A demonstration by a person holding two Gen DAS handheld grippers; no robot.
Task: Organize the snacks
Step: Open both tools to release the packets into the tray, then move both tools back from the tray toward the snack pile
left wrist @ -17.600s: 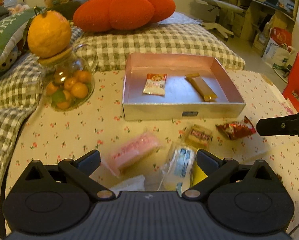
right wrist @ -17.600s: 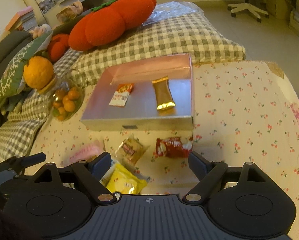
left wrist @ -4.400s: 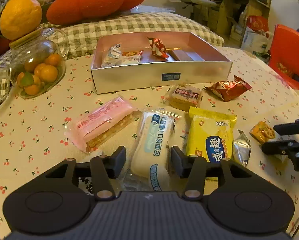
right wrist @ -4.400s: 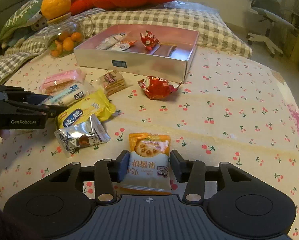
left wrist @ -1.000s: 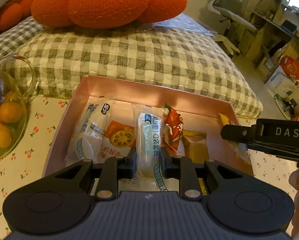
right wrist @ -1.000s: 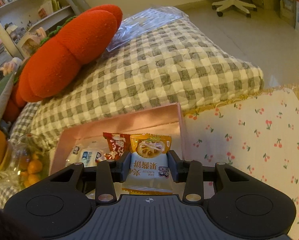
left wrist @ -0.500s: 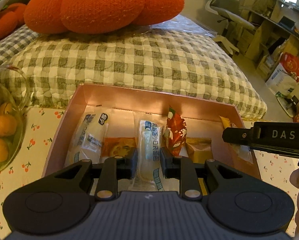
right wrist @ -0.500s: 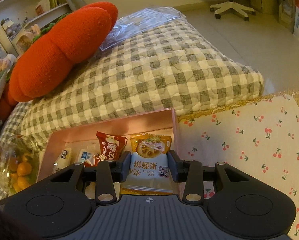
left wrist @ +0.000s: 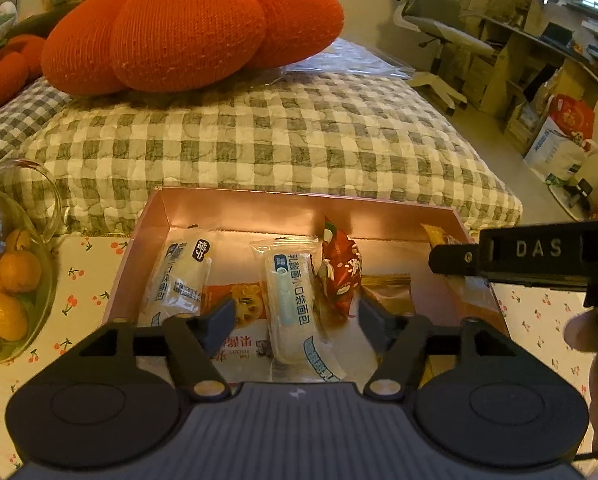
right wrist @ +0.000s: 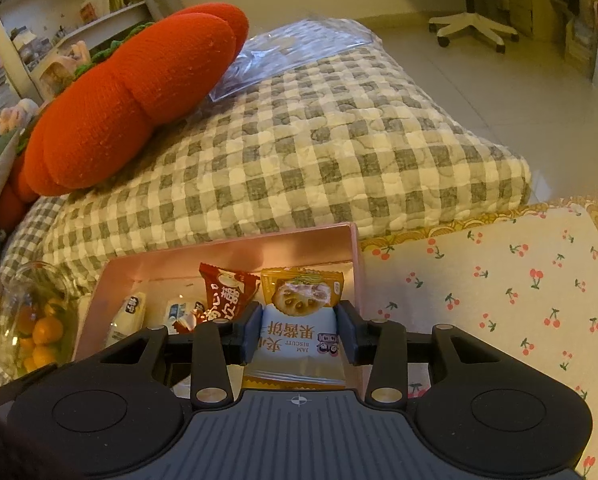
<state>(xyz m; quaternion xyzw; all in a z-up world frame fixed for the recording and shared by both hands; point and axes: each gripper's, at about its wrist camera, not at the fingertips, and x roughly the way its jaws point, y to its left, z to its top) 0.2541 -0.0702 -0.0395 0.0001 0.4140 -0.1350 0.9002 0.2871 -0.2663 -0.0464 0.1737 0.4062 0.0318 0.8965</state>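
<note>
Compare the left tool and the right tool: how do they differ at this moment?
The left tool has just opened; its pads stand clear of the bread packet lying in the pink box. The right tool is shut on the jam biscuit packet, holding it over the box. Both point down into the same box.

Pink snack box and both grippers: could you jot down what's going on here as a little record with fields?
box: pink box, on the cherry-print cloth
in box: two white bread packets, a red packet, an orange biscuit packet
left gripper: jaws just opened, bread packet lying loose between them
right gripper: clamped on jam biscuit packet over the box's right end
beside box: glass jar of oranges
</note>
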